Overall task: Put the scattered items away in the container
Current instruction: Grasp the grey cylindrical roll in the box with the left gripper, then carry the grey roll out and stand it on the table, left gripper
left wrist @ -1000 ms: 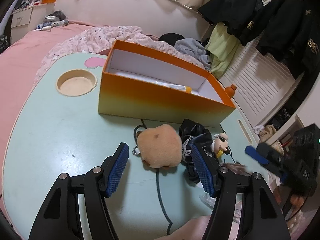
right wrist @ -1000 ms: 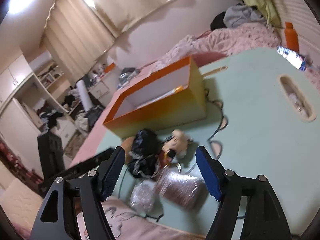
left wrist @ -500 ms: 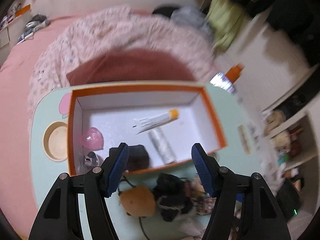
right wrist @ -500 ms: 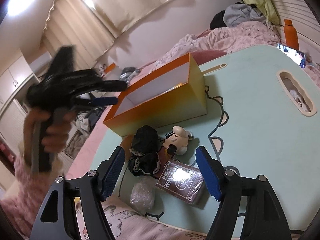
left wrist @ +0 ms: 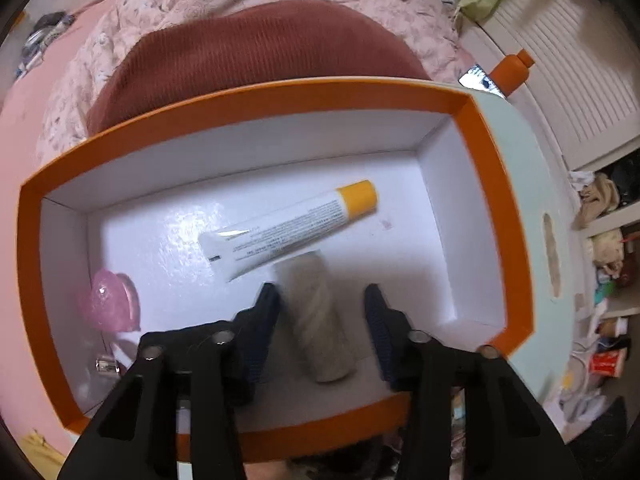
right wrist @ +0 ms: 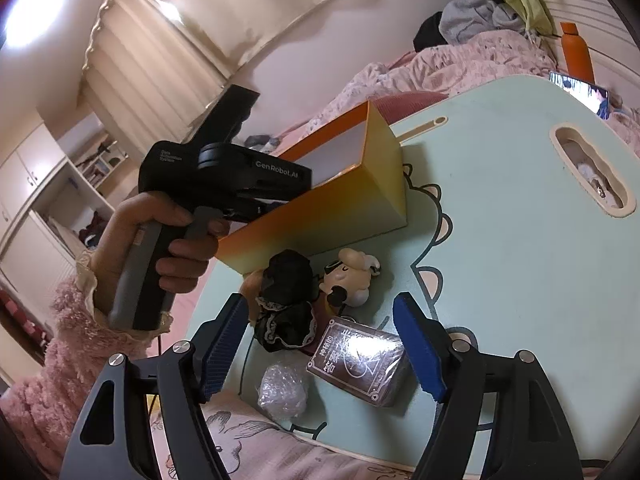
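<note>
left tongs (left wrist: 320,316): pointing steeply down into box (left wrist: 476,148), closing, roll (left wrist: 316,324) lying between, untouched | right tongs (right wrist: 320,348): tilting down, gaping wide, empty, over book (right wrist: 356,364)

Left gripper (left wrist: 320,320): black frame, two arms with long cut-out holes, round silver screws on top. Fingers (left wrist: 262,328) wear dark blue ribbed pads.

Right gripper (right wrist: 320,344): same black frame, silver screws, brighter blue ribbed pads.

From right wrist view, left gripper body is black and boxy, white letters "GenRobot.AI" on side, small white print near back, grey handle.

Hand (right wrist: 160,248) on handle; fluffy pink sleeve (right wrist: 76,344), cream frilly cuff.
</note>
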Demonstrator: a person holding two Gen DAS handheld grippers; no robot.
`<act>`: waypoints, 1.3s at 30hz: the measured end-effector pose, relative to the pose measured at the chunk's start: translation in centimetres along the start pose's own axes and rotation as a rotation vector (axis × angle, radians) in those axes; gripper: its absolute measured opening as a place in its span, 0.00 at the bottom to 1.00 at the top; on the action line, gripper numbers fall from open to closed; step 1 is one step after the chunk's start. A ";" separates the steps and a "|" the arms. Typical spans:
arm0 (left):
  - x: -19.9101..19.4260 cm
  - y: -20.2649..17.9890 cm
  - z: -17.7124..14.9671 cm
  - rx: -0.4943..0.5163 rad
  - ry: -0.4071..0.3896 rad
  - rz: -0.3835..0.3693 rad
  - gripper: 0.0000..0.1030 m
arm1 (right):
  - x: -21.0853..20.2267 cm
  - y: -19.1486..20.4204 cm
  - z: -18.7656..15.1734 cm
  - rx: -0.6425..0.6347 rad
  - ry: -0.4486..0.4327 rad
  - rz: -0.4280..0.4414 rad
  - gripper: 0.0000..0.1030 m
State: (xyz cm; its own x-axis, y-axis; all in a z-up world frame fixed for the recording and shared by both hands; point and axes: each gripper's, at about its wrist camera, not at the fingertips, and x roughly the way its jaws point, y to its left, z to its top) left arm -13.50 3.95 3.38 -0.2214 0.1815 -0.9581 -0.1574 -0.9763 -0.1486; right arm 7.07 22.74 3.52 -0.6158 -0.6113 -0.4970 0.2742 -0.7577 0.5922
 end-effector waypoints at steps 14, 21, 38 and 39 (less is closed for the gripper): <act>-10.5 3.0 -4.4 -0.012 -0.293 -0.284 0.24 | 0.2 -0.1 -0.1 0.005 0.008 -0.003 0.73; -9.4 5.2 -12.4 -0.020 -0.310 -0.364 0.24 | 0.4 -0.1 -0.1 0.008 0.014 -0.009 0.74; -5.7 4.6 -17.4 -0.025 -0.478 -0.205 0.60 | 0.7 -0.1 -0.2 0.017 0.032 -0.021 0.74; -5.6 4.7 -17.6 -0.032 -0.488 -0.200 0.60 | 0.7 -0.1 -0.2 0.017 0.032 -0.021 0.74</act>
State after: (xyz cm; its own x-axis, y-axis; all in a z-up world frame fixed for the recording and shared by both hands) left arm 3.93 -3.78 3.76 -0.6134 0.3909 -0.6863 -0.2149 -0.9187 -0.3313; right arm 6.77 22.32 3.02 -0.5970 -0.6026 -0.5295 0.2486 -0.7665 0.5921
